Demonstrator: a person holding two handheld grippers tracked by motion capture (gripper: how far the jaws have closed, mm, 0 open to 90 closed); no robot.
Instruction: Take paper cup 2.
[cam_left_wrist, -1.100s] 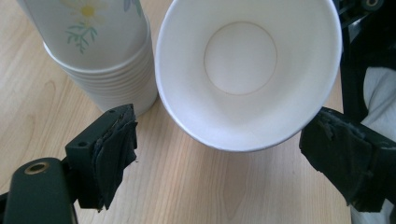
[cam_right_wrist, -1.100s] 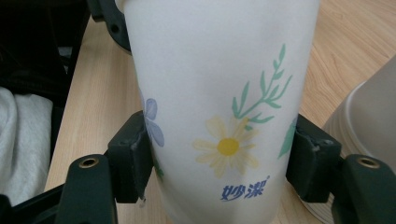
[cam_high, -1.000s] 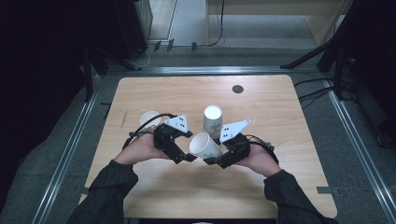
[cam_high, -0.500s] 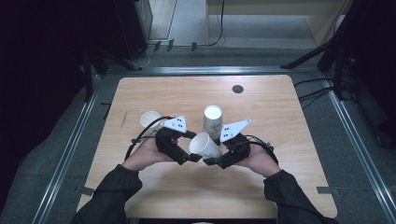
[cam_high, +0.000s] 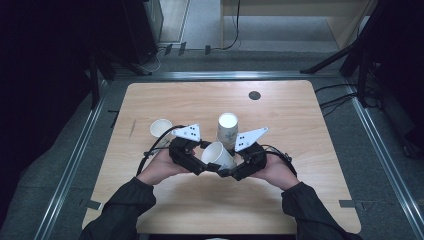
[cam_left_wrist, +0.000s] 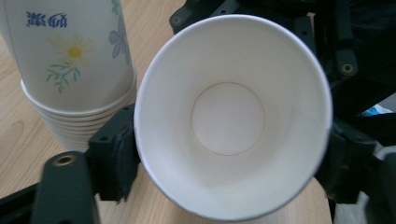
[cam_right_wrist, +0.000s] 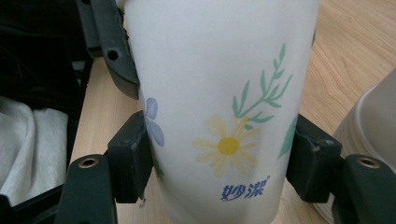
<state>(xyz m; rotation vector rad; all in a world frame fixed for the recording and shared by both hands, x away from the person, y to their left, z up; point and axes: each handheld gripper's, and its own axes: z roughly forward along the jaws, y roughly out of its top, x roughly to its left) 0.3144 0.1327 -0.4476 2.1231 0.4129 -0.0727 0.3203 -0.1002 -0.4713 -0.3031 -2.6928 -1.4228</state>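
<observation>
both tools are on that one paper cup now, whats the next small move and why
Probably release the right tool, so the left tool takes the paper cup alone. The left one's jaws have just been closing and now flank the cup near its rim, while the right one clamps its body. The cup stack stands just behind.

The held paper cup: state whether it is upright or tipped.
Tipped. The held paper cup lies on its side between both grippers, its empty mouth facing the left gripper view's camera.

Light wooden table (cam_high: 310, 200), grey floor (cam_high: 385, 150), dark surroundings, cables (cam_high: 335, 102)
</observation>
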